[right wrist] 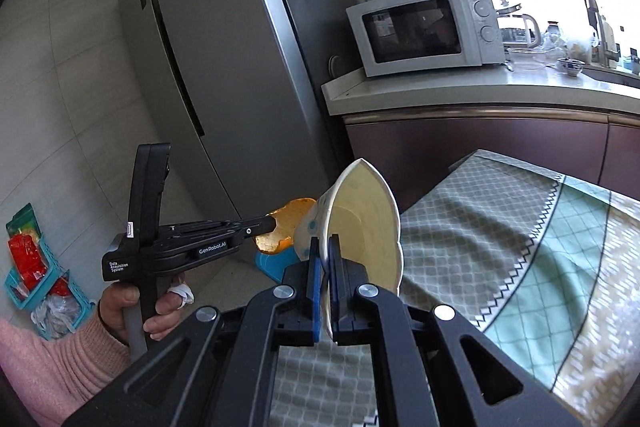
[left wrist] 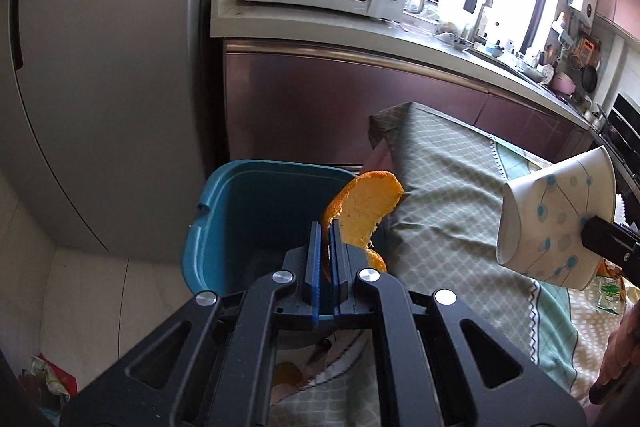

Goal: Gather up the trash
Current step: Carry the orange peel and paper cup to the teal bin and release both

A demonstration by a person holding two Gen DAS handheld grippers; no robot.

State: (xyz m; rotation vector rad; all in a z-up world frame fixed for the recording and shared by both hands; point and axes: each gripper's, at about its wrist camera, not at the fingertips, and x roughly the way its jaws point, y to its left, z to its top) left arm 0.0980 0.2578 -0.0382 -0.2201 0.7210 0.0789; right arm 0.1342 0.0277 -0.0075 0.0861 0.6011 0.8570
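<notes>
My left gripper (left wrist: 326,231) is shut on an orange peel (left wrist: 366,211) and holds it above the right rim of a teal trash bin (left wrist: 224,223) that stands on the floor beside the table. The left gripper (right wrist: 272,223), its peel (right wrist: 280,231) and a bit of the bin (right wrist: 276,265) also show in the right wrist view. My right gripper (right wrist: 325,247) is shut on the rim of a squashed white paper cup (right wrist: 360,223) with blue dots, held in the air at the table's left edge. The cup also shows in the left wrist view (left wrist: 556,215).
A table with a green checked cloth (right wrist: 500,235) fills the right. Behind stand a grey fridge (right wrist: 224,67), and a counter (right wrist: 460,87) with a white microwave (right wrist: 424,31). A teal basket (right wrist: 36,279) with packets sits on the floor at left.
</notes>
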